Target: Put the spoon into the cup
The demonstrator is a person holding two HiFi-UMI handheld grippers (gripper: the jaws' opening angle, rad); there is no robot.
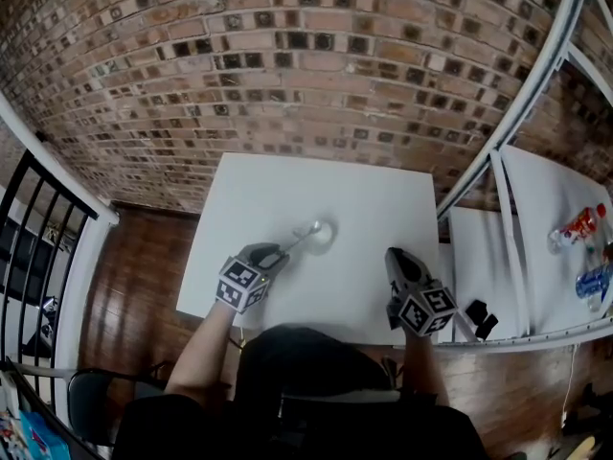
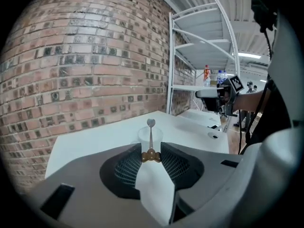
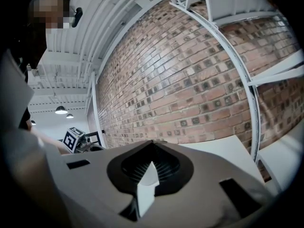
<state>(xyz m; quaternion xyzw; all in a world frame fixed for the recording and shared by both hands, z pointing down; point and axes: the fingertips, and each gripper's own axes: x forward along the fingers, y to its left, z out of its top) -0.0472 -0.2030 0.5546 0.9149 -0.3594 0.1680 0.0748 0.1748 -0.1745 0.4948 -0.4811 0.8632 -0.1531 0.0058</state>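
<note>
Currently the left gripper (image 2: 151,152) is clamped on the bronze-coloured knob end of the spoon (image 2: 150,136). The spoon's small rounded bowl points to 12 o'clock, just at the near rim of the cup (image 2: 143,139), and the spoon is not yet inside. The right gripper (image 3: 151,165) has its jaws together with nothing between them, and sits at about 4 o'clock from the cup. Risks, as judged: the cup is thin, translucent plastic and looks light. It stands unbraced on the smooth white table (image 1: 287,185), so a push from the slim metal handle against its wall would likely tip or slide it. The grip sits at the very end of a thin, glossy shaft, which may pivot between the ribbed dark pads. Letting go before the bowl clears the rim would drop the spoon outside.
</note>
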